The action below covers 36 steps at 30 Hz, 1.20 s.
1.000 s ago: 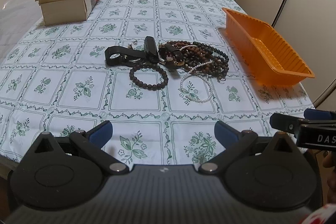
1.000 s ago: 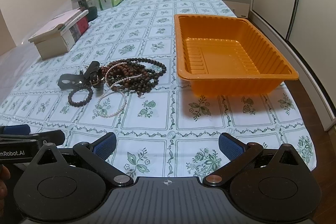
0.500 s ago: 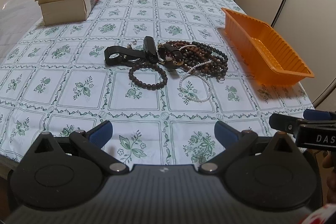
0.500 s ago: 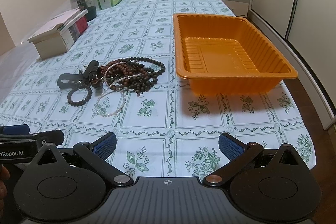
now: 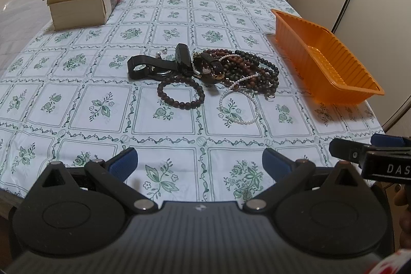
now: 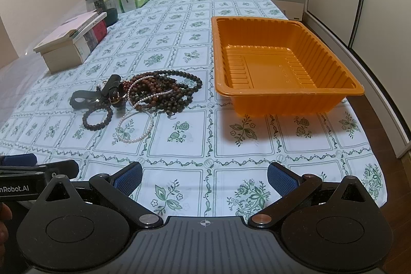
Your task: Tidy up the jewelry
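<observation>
The jewelry pile point(image 5: 228, 69) lies in the middle of the tabletop point(image 5: 77, 104), on a green floral cloth: dark bead necklaces point(image 6: 164, 89) tangled together, a loose bead bracelet point(image 5: 180, 92) on the near-left side, a white pearl strand point(image 5: 237, 107) trailing toward the near edge, and a black strap point(image 5: 151, 66) at the far left (its exact kind is hard to tell). An orange tray point(image 6: 282, 63) sits empty just to the right of the pile, apart from it. The left tool point(image 5: 199, 162) hovers over the near edge with its jaws spread wide and nothing between them. The right tool point(image 6: 204, 175) is likewise wide open and empty, facing the tray. A stack of boxes point(image 5: 82, 1) stands far left.
</observation>
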Motion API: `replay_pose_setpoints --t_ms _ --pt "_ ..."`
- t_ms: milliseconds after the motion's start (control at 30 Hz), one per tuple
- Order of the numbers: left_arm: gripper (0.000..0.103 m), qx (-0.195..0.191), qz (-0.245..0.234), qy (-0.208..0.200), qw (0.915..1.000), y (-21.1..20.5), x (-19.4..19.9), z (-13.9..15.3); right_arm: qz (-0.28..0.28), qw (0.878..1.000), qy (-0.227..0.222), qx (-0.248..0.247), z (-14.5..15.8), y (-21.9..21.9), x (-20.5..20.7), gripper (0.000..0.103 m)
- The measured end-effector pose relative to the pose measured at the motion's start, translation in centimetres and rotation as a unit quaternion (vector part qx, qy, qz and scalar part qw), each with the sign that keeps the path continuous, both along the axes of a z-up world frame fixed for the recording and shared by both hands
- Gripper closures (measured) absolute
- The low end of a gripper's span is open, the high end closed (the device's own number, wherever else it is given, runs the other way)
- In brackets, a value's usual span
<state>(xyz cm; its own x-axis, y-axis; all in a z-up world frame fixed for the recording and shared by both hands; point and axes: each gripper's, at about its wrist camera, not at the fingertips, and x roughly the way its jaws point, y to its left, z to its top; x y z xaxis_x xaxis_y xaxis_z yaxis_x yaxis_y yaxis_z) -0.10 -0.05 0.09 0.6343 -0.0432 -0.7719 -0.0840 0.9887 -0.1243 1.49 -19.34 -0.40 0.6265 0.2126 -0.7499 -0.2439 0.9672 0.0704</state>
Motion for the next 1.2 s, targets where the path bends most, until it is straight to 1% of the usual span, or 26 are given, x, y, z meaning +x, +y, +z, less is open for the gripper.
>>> replay_pose_setpoints --t_ms 933,1067,1133,1200 --pt "0.001 -0.001 -0.001 0.003 1.0000 -0.2 0.0 -0.3 -0.007 1.000 0.005 0.009 -0.2 -0.4 0.2 0.000" --pt "0.001 -0.018 0.004 0.005 0.9998 0.1 0.4 -0.4 -0.025 0.999 -0.001 0.022 0.0 -1.0 0.4 0.000" --pt "0.001 -0.036 0.008 0.003 0.9993 0.5 0.6 -0.2 -0.041 0.998 -0.008 0.038 0.3 -1.7 0.4 0.001" --pt "0.001 -0.056 0.011 0.000 0.9984 0.8 0.8 -0.1 -0.064 0.996 -0.024 0.056 0.7 -3.0 0.6 0.001"
